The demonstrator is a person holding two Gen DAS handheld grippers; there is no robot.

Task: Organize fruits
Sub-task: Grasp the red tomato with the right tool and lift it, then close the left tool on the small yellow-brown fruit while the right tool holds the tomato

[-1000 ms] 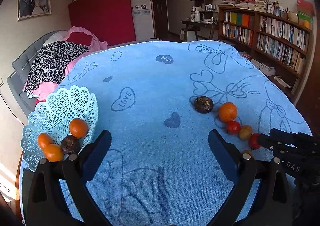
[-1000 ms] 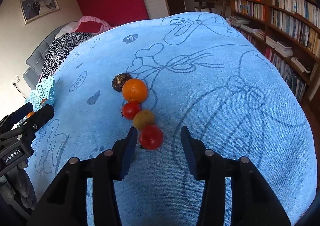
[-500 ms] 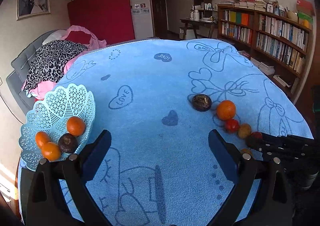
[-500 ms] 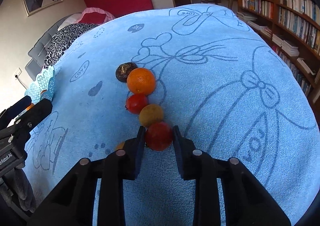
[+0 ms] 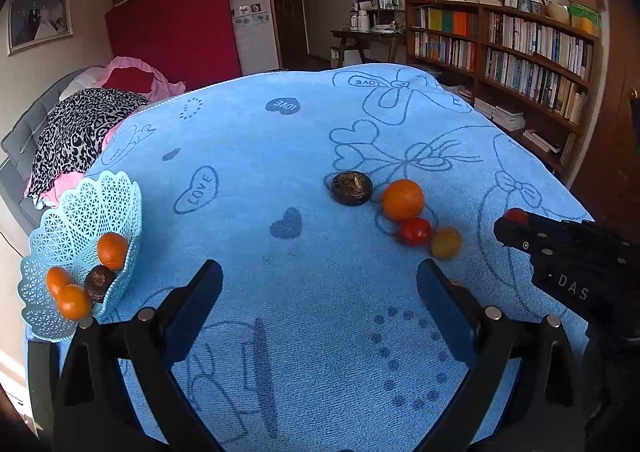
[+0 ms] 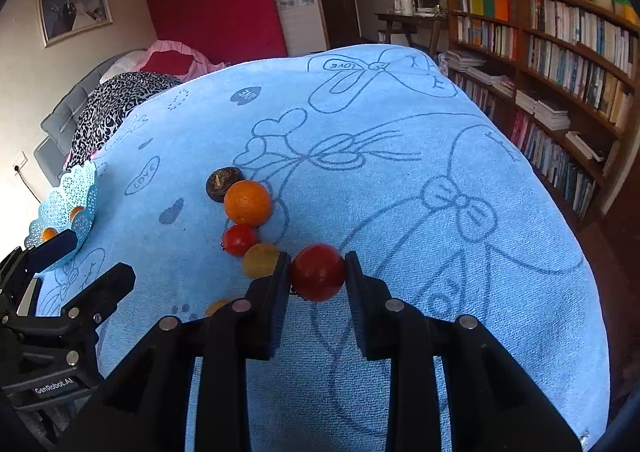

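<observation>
right gripper (image 6: 318, 276): clamped on the red tomato (image 6: 318, 272), both pads flush on its sides; fruit looks raised clear of the blue cloth (image 6: 400, 192), though contact underneath is hard to confirm.
left gripper (image 5: 318, 284): fingers wide apart, nothing between them, hovering over bare cloth near the basket (image 5: 76, 220).
step in hand (my read): carry the tomato to the basket at the far-left edge of the table.
grip advice: hold pressure just enough to stop slip. Skin is smooth and glossy, flesh probably soft, so over-squeezing likely bruises or splits it.
path advice: go up first, then left. The yellow fruit (image 6: 260, 260) sits just beside the left finger, so a low sideways sweep would likely knock it and set the row rolling.
release advice: lower into the basket's open centre, open only once the fruit is low. Basket already holds small oranges (image 5: 112, 250) and a dark fruit (image 5: 98, 282), so a drop from height may bounce out over the low lattice rim.
collision watch: the left gripper sits between the tomato and the basket, so keep the two tools apart on the way over.
tomato look: round, deep red, shiny highlight on top, no visible damage.
row left on cloth: dark brown fruit (image 6: 224, 184) farthest, then big orange (image 6: 248, 202), small red tomato (image 6: 239, 239), yellow fruit; another small orange-yellow piece (image 6: 216, 308) is partly hidden near the left finger.
</observation>
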